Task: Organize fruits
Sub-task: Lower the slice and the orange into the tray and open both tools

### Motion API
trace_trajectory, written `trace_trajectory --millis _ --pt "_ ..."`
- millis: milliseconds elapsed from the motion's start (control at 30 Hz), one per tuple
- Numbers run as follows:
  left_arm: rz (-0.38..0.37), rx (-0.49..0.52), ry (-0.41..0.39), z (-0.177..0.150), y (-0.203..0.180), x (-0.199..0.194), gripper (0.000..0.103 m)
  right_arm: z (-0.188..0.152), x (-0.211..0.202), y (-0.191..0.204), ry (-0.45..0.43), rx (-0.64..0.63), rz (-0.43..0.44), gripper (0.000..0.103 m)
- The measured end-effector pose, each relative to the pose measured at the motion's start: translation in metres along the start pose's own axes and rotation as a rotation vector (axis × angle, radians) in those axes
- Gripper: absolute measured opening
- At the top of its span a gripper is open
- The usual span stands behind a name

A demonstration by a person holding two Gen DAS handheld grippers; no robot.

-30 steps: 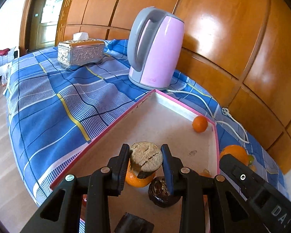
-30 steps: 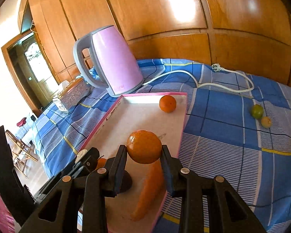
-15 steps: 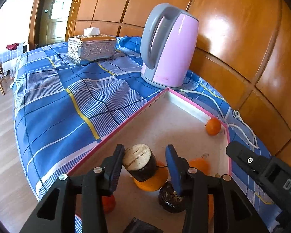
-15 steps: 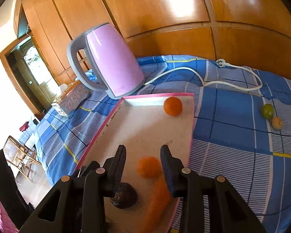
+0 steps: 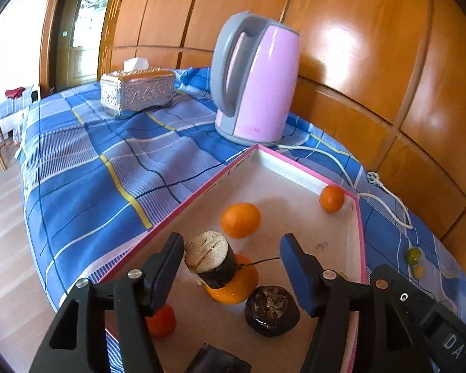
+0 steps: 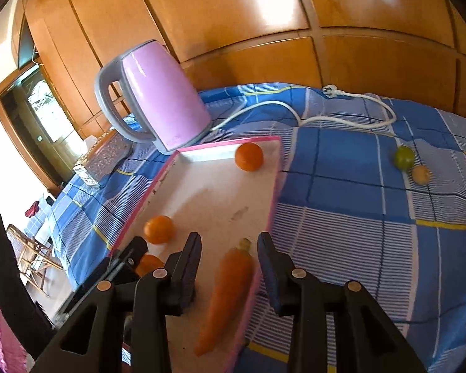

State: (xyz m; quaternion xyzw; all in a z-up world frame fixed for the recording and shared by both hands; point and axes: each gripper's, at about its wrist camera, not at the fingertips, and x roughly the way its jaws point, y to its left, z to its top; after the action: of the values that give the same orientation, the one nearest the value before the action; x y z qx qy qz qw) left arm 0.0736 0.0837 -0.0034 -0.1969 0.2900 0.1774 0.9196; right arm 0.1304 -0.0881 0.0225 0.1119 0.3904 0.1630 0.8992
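Note:
A pink-rimmed tray (image 5: pixel 202 193) lies on the blue checked cloth. My left gripper (image 5: pixel 231 264) hangs over its near end, its jaws opening. Between them a dark cylinder with a pale cracked top (image 5: pixel 208 259) leans on a yellow-orange fruit (image 5: pixel 233 287), and no pad presses on it. A dark round fruit (image 5: pixel 271 310) lies beside it. My right gripper (image 6: pixel 230 248) stands open and holds nothing. A carrot (image 6: pixel 230 286) lies under it along the tray's (image 6: pixel 271 205) right rim. An orange (image 6: pixel 158 229) rests by the left rim, a smaller orange (image 6: pixel 248 156) at the far end.
A pink kettle (image 5: pixel 254 84) stands behind the tray, and its white cord (image 6: pixel 326 118) trails across the cloth. A silver tissue box (image 5: pixel 138 90) sits far left. A lime (image 6: pixel 404 158) and a small yellow fruit (image 6: pixel 421 174) lie on the cloth right of the tray. Wood panelling closes the back.
My right gripper let go of the orange, which dropped into the tray and rolled to its left rim. My left gripper's jaws spread away from the dark cylinder.

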Motion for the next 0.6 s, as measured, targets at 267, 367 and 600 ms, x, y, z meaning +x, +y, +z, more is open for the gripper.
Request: trace_trajectory --millis 267,367,600 --pt "-0.009 0.041 -0.02 -0.002 -0.007 -0.006 0.068 -0.006 -0.012 -0.01 -0.006 -0.015 -0.051 0.038" --pt "-0.016 0.063 -0.029 -0.002 -0.011 -0.007 0.068 -0.006 -0.016 -0.013 -0.012 -0.019 -0.066 0.038" --pt "-0.041 0.105 -0.039 -0.004 -0.019 -0.011 0.069 -0.01 -0.022 -0.02 -0.014 -0.026 -0.082 0.038"
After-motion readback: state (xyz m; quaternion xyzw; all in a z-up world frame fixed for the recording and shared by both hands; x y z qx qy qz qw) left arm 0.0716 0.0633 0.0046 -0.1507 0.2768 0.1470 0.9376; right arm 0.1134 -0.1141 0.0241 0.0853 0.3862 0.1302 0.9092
